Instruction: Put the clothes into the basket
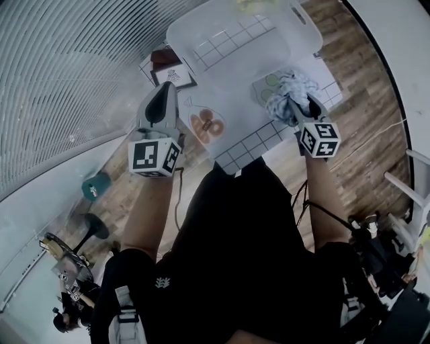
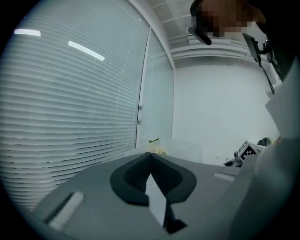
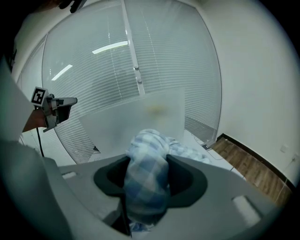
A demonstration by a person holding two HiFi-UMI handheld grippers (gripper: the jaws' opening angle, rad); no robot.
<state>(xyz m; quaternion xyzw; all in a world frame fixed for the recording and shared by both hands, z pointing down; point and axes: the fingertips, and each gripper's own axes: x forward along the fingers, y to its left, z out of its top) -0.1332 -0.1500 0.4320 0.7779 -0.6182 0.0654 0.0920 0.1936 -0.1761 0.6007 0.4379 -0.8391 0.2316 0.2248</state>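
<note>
Our black top (image 1: 235,255) fills the bottom of the head view, and our two arms reach out from it. Our right gripper (image 1: 300,107) is pinching a blue and white checked cloth (image 1: 287,91). Its two jaws press on the cloth from both sides, and the cloth bulges up between them. We hold the cloth in the air, right at the near right edge of the see-through basket (image 1: 309,40). Our left gripper (image 1: 166,91) is just beside the left edge of the basket. Its jaws are pressed together with nothing between them. The basket sits on a white mat (image 1: 252,144) with squares and pictures, and the mat lies on a wooden floor (image 1: 356,134). Something yellow (image 1: 255,5) lies at the far end of the basket, but we cannot tell what it is
</note>
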